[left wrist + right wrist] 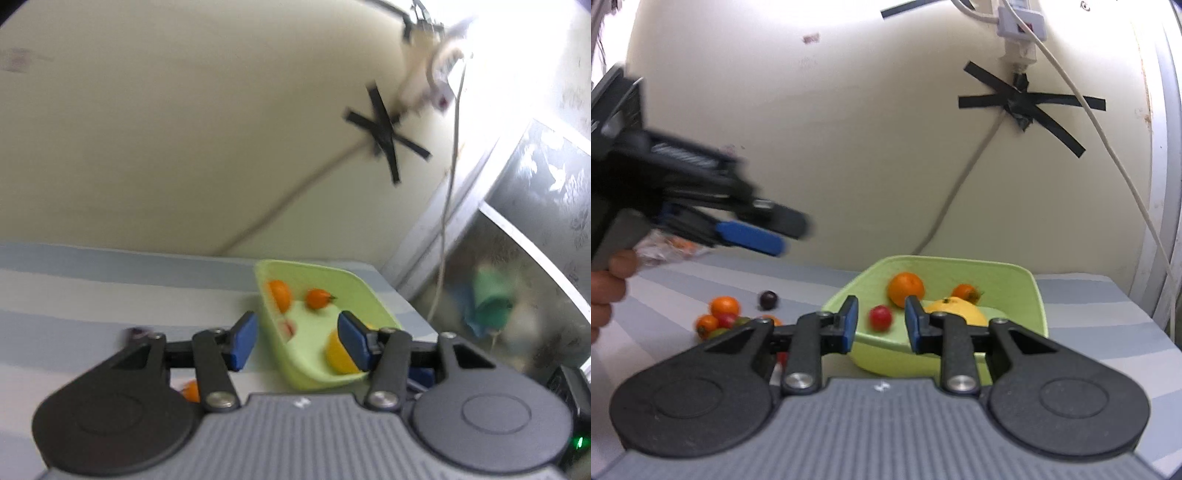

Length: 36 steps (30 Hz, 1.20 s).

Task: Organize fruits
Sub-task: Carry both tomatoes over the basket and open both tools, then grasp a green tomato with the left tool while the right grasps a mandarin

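Bowl (1030, 295) holds four fruits; five or so lie left of it—partly hidden. Left gripper (297, 338) released, right gripper (880, 325) empty, jaws apart.

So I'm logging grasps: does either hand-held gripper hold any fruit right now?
No. The left hand-held gripper and the right hand-held gripper both have nothing between their pads.
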Each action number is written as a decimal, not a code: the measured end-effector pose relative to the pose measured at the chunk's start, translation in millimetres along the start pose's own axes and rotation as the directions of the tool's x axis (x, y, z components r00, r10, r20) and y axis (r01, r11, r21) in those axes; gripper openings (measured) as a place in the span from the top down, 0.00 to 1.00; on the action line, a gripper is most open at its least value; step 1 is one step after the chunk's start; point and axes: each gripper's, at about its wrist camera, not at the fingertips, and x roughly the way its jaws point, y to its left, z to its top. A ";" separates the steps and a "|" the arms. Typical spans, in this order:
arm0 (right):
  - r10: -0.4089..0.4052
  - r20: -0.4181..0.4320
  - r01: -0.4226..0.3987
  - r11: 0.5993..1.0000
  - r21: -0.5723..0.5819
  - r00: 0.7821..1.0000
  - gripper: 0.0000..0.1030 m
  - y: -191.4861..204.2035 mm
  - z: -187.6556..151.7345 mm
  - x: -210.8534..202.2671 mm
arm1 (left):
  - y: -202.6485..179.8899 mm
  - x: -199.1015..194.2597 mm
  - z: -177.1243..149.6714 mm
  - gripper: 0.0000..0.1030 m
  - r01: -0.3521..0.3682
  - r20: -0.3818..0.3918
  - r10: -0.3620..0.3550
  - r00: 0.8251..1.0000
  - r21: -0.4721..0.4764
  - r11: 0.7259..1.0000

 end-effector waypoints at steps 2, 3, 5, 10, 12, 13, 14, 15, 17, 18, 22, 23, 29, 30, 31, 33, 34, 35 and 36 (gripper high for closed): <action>0.029 -0.014 -0.029 1.000 0.006 0.999 0.71 8.2 -4.3 -5.5 | 15.9 -30.1 -12.3 0.51 -0.056 0.040 0.056 0.998 -0.007 0.998; 0.039 -0.023 -0.039 0.999 0.007 0.999 0.71 12.3 -6.6 -7.0 | 24.5 -42.2 -19.2 0.50 -0.083 0.051 0.084 0.995 -0.018 0.996; 0.059 -0.043 -0.059 0.998 0.007 0.997 0.71 21.9 -12.1 -9.3 | 43.6 -62.2 -35.5 0.50 -0.137 0.058 0.140 0.988 -0.055 0.989; 0.106 -0.087 -0.105 0.994 0.012 0.991 0.71 47.7 -26.4 -13.4 | 76.6 -85.6 -74.6 0.50 -0.219 0.022 0.223 0.975 -0.125 0.968; 0.115 -0.097 -0.114 0.993 0.014 0.989 0.71 56.6 -30.2 -14.8 | 82.0 -88.0 -87.2 0.50 -0.221 0.003 0.224 0.975 -0.133 0.966; 0.117 -0.104 -0.116 0.993 0.012 0.988 0.71 60.4 -31.6 -14.7 | 81.1 -88.0 -91.1 0.50 -0.221 -0.002 0.223 0.975 -0.127 0.967; 0.115 -0.110 -0.115 0.993 0.008 0.987 0.71 63.5 -32.4 -14.2 | 79.5 -87.5 -94.1 0.50 -0.220 -0.006 0.220 0.975 -0.113 0.969; 0.112 -0.114 -0.113 0.994 0.003 0.987 0.71 67.4 -34.2 -15.4 | 77.3 -87.1 -96.1 0.50 -0.214 -0.009 0.214 0.977 -0.100 0.972; 0.107 -0.122 -0.108 0.994 -0.004 0.987 0.70 72.5 -36.9 -17.4 | 70.6 -85.5 -100.0 0.50 -0.177 -0.015 0.176 0.984 -0.076 0.981; 0.100 -0.125 -0.102 0.995 -0.010 0.987 0.69 74.6 -38.1 -18.2 | 65.5 -82.6 -100.3 0.50 -0.156 -0.016 0.155 0.988 -0.058 0.986; 0.070 -0.141 -0.075 0.997 -0.032 0.988 0.59 78.4 -43.4 -19.3 | 41.3 -72.5 -102.0 0.50 -0.120 -0.015 0.121 0.993 0.043 0.992; 0.064 -0.152 -0.071 0.997 -0.037 0.986 0.59 78.5 -43.3 -16.3 | 37.0 -68.4 -100.5 0.50 -0.120 -0.017 0.121 0.992 0.063 0.991; 0.048 -0.207 -0.061 0.996 -0.057 0.977 0.52 77.8 -43.9 3.8 | 18.9 -37.6 -89.2 0.50 -0.156 -0.021 0.162 0.987 0.170 0.973; 0.050 -0.221 -0.064 0.996 -0.057 0.974 0.52 77.5 -43.8 7.4 | 17.2 -31.3 -88.2 0.50 -0.160 -0.024 0.167 0.986 0.189 0.969; 0.056 -0.231 -0.070 0.996 -0.050 0.971 0.52 76.8 -43.8 10.2 | 14.9 -25.0 -87.1 0.51 -0.165 -0.027 0.174 0.984 0.207 0.964; 0.067 -0.243 -0.078 0.996 -0.038 0.968 0.52 75.9 -43.6 14.2 | 10.9 -13.9 -85.3 0.54 -0.163 -0.037 0.177 0.984 0.235 0.958; 0.071 -0.251 -0.082 0.996 -0.034 0.965 0.52 75.6 -44.0 15.5 | 9.6 -9.4 -84.4 0.54 -0.162 -0.041 0.177 0.983 0.247 0.955; 0.078 -0.256 -0.088 0.996 -0.028 0.964 0.52 75.1 -44.4 15.9 | 8.8 -4.8 -83.8 0.54 -0.162 -0.044 0.179 0.983 0.258 0.953; 0.086 -0.256 -0.094 0.995 -0.020 0.963 0.52 74.2 -44.5 15.4 | 8.8 -0.9 -83.4 0.54 -0.166 -0.047 0.185 0.982 0.265 0.950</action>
